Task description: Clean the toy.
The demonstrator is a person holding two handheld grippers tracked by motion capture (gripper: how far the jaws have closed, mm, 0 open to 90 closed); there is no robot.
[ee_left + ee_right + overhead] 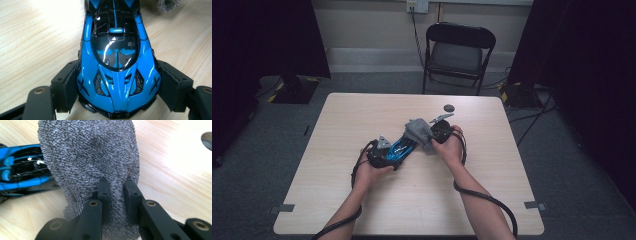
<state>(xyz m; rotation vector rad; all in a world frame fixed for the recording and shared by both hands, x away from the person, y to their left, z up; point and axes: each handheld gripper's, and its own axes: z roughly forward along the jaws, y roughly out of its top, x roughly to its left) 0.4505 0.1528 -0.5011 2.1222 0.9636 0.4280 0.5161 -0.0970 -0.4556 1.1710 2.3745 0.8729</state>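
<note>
A glossy blue and black toy car (116, 62) lies on the light wooden table (362, 115). My left gripper (117, 87) is shut on the car, with its pads pressed against both sides of the nose. From the high view the car (401, 146) points from my left gripper (384, 152) toward the table's middle. A grey terry cloth (90, 162) is pinched in my right gripper (117, 195), which is shut on it. The cloth (419, 131) drapes over the far end of the car, beside my right gripper (439, 132).
A small dark round disc (449, 107) lies on the table beyond the right hand. A black folding chair (457, 52) stands behind the table. Cables (492, 200) trail from both grippers over the near edge.
</note>
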